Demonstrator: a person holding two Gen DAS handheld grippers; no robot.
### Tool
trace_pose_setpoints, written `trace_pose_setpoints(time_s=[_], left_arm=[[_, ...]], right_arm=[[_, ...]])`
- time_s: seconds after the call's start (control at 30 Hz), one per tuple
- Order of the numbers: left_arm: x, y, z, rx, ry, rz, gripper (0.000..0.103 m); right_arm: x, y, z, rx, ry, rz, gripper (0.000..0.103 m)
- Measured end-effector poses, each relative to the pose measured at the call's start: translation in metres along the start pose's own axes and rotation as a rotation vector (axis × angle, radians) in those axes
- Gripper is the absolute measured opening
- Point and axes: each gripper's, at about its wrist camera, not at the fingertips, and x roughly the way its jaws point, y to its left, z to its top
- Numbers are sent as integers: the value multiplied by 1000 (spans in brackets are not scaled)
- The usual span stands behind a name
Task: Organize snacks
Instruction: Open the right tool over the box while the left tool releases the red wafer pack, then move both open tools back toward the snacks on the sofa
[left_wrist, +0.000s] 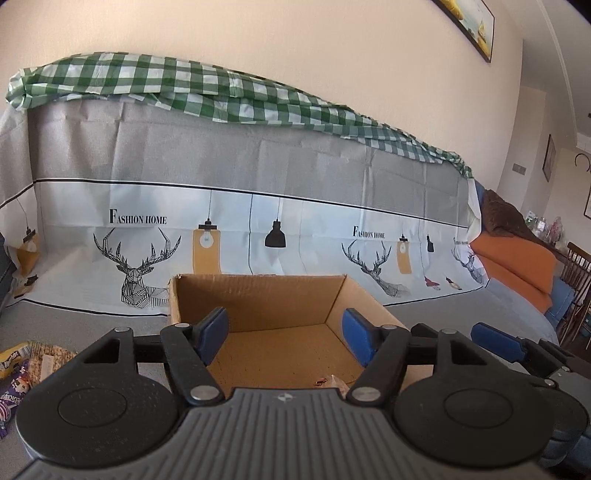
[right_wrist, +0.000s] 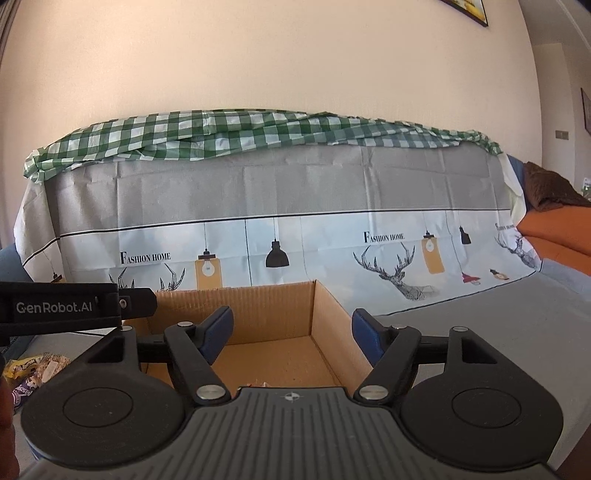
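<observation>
1. Hovering side by side over the near edge of the cardboard box (left_wrist: 280, 332), the left gripper (left_wrist: 284, 332) and the right gripper (right_wrist: 291, 334) are both facing the far draped cloth (left_wrist: 258, 166), each with its jaws spread wide and holding nothing.
2. The snack packets (left_wrist: 18, 373) are lying on the grey worktop (left_wrist: 74, 317) to the left of the box, low and left of both sets of jaws; in the right wrist view the same pile (right_wrist: 33, 373) is showing beneath the left gripper's body.
3. The left gripper is sitting nearer that pile, so a reach leftward and down is looking like its job; the packets' long axes are too cropped to tell.
4. The box is standing open, its floor mostly bare; a small wrapped item (left_wrist: 332, 382) is lying near its near wall, partly hidden by the gripper body, and what it is cannot be told.
5. Most sorting is appearing still to be done.
</observation>
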Motion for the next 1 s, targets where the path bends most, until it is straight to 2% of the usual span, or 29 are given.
trace_pose_setpoints(time_s=[0.13, 0.2, 0.27, 0.57, 0.67, 0.73, 0.8, 0.87, 0.9, 0.93, 0.97, 1.0], left_arm=[[-8, 5, -2, 23, -15, 28, 75], [-13, 8, -4, 36, -18, 51, 76], [-20, 14, -5, 40, -20, 73, 76], [-62, 38, -5, 59, -36, 165, 75], [-79, 46, -3, 87, -32, 154, 75], [-92, 55, -1, 98, -13, 106, 74], [-104, 64, 3, 130, -6, 103, 69], [-110, 71, 8, 195, 2, 143, 55], [-112, 77, 9, 213, 1, 171, 52], [-112, 84, 9, 209, 0, 192, 39], [-113, 93, 7, 183, 6, 201, 20], [-114, 103, 5, 145, 12, 214, 16]], right_arm=[[-2, 7, -2, 5, -27, -29, 74], [-5, 10, -3, 26, -48, -42, 79], [-7, 15, -3, 34, -59, -47, 81], [-19, 58, -7, 12, -41, 16, 80], [-23, 69, -7, 28, -28, 54, 81], [-24, 75, -7, 50, -6, 107, 81], [-26, 83, -6, 69, 16, 152, 81], [-29, 93, -6, 74, 29, 208, 81], [-31, 100, -6, 67, 30, 235, 80], [-33, 106, -6, 57, 29, 256, 80], [-36, 112, -7, 44, 31, 274, 79], [-38, 118, -8, 30, 36, 293, 74]])
